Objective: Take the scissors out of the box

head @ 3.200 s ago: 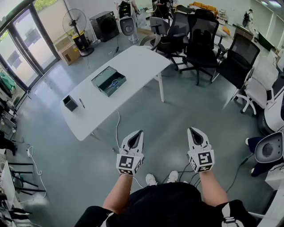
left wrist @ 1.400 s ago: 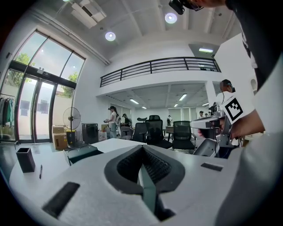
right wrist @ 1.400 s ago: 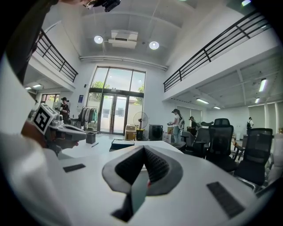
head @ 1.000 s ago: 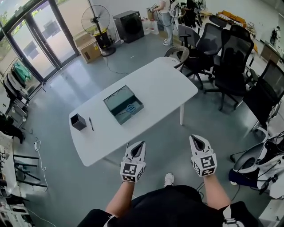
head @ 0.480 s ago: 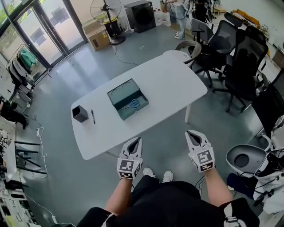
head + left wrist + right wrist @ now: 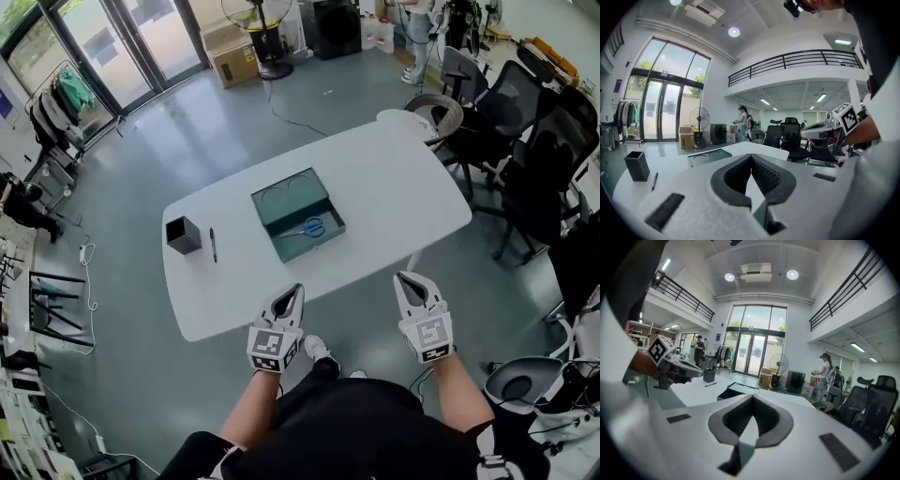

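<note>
An open dark green box (image 6: 297,214) lies in the middle of the white table (image 6: 394,178). Inside it, near its front right corner, lie the blue-handled scissors (image 6: 307,228). Both grippers hover off the table's near edge, pointing at it. My left gripper (image 6: 296,290) is shut and empty, and so is my right gripper (image 6: 403,278). In the left gripper view the left gripper (image 6: 751,156) has its jaws meeting, with the box (image 6: 708,156) beyond. In the right gripper view the right gripper (image 6: 752,397) is shut too, with the box (image 6: 736,391) ahead; the scissors are hidden in both.
A black pen cup (image 6: 183,234) and a pen (image 6: 213,244) sit at the table's left end. Black office chairs (image 6: 534,159) crowd the right side. A fan (image 6: 262,23), a cardboard box (image 6: 232,42) and a person (image 6: 417,23) stand at the back.
I have walked up to the table. Over the frames it has come from far away to just ahead of both grippers, which stay shut and side by side.
</note>
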The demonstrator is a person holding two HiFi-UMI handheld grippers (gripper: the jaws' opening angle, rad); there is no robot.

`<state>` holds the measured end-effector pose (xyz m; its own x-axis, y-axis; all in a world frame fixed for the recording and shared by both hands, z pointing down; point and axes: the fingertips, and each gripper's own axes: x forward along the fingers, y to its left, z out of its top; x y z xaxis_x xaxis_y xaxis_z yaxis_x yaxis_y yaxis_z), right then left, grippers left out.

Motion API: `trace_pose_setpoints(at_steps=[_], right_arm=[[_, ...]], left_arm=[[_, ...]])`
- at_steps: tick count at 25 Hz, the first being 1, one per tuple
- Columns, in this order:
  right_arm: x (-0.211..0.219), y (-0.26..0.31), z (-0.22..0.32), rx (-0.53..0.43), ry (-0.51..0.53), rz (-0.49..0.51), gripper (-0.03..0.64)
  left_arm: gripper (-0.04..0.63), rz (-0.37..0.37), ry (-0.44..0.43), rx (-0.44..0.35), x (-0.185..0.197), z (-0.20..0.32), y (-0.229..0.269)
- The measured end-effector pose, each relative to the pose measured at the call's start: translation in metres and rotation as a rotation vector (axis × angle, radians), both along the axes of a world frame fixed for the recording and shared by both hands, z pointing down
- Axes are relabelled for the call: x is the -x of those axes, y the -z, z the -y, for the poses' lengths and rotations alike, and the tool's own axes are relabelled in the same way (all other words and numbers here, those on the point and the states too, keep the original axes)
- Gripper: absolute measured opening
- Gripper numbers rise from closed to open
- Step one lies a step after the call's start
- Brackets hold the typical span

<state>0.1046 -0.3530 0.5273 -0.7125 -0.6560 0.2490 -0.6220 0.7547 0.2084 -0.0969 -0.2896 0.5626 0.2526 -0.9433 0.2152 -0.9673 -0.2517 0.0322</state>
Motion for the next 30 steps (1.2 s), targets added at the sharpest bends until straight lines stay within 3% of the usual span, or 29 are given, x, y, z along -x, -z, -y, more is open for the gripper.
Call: trace_pose_setpoints(at_steps=[11, 19, 24, 30], right_arm=[[0.122, -0.017, 0.069, 0.010, 0.116, -0.059, 0.006], [0.179, -0.034, 0.085, 0.041, 0.208, -0.118, 0.008], [0.205, -0.058, 0.099, 0.074, 0.335, -0.215, 0.067], [0.235, -0.093, 0.126, 0.080, 0.525, -0.405, 0.124]], left_arm=[[0.009, -0.021, 0.068, 0.004, 0.096, 0.060, -0.008], [0.009, -0.009, 0.073, -0.003, 0.126, 0.071, -0.007], [0.009, 0.007, 0.095, 0.005, 0.134, 0.081, -0.006], [0.009, 0.012, 0.155, 0.042, 0.149, 0.092, -0.025]])
